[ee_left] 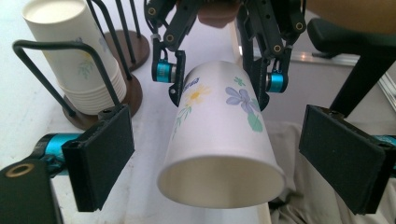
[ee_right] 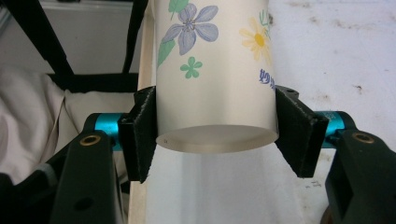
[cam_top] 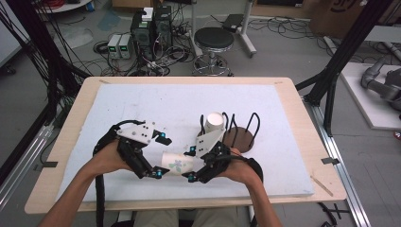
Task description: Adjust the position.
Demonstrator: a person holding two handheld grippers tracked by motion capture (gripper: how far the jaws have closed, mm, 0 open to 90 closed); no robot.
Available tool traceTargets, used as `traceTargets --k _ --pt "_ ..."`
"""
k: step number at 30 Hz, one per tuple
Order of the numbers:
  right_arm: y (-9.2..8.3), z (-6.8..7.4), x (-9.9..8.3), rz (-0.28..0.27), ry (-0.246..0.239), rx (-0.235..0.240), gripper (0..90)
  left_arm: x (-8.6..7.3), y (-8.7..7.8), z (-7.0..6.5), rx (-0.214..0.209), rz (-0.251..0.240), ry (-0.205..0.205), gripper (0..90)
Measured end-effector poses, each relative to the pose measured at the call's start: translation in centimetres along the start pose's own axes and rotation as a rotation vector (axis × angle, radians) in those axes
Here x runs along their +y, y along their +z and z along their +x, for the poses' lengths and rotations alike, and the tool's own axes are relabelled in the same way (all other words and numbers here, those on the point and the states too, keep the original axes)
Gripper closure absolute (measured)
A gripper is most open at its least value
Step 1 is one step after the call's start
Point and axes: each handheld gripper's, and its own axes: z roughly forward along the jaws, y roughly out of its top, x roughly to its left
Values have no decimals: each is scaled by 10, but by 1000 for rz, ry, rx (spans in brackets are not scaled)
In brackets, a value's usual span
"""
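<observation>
Left tool (ee_left: 224, 158) jaws wide apart, flanking rim of white floral paper cup (ee_left: 219, 140), not touching. Right tool (ee_right: 215, 126) clamped on cup's base end, holding it sideways above white surface (cam_top: 179, 101). Cup stack in wire rack (cam_top: 213, 124) behind.

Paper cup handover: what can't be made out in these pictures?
- Paper cup: rim cut off by the top edge in the right gripper view; its base faces away in the left gripper view.
- Printed text on the cup: too small and partly behind the right tool pad.
- Stack of cups in the holder: count too fine to tell.
- Left tool: open around the cup.
</observation>
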Motion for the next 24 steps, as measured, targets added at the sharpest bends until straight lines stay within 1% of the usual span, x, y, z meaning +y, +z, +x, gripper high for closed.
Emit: traceTargets --k 2,3,5,7,8,10,14,16,17,19,20,24 --pt "-1 1 -3 -22 10 -3 373 -4 -2 0 4 -35 0 103" --pt "-2 1 -5 -32 14 -5 372 -7 -4 -1 7 -64 -2 103" --pt "-3 2 -9 -69 24 -5 372 -11 -7 -2 18 -98 -1 103" --pt "-5 2 -15 -106 47 -3 372 -18 -10 -3 26 -162 -3 103" --pt "-6 3 -18 -124 55 0 372 -19 -10 -4 28 -184 -7 103" --pt "-7 3 -21 -144 68 0 372 -24 -12 -5 31 -220 -2 103" --pt "-8 6 -29 -196 82 -15 372 -31 -10 -7 32 -265 4 103" --pt "-9 7 -33 -243 90 -22 372 -34 -10 -8 34 -286 3 103" --pt "-10 7 -35 -257 92 -22 372 -37 -9 -8 37 -297 0 103" --pt "-10 8 -39 -283 105 -13 371 -40 -8 -8 40 -304 -2 103" --pt "-10 8 -41 -295 104 -18 371 -42 -8 -8 42 -308 -5 103" --pt "-9 9 -49 -351 117 -13 371 -50 -3 -9 38 -333 -19 103"
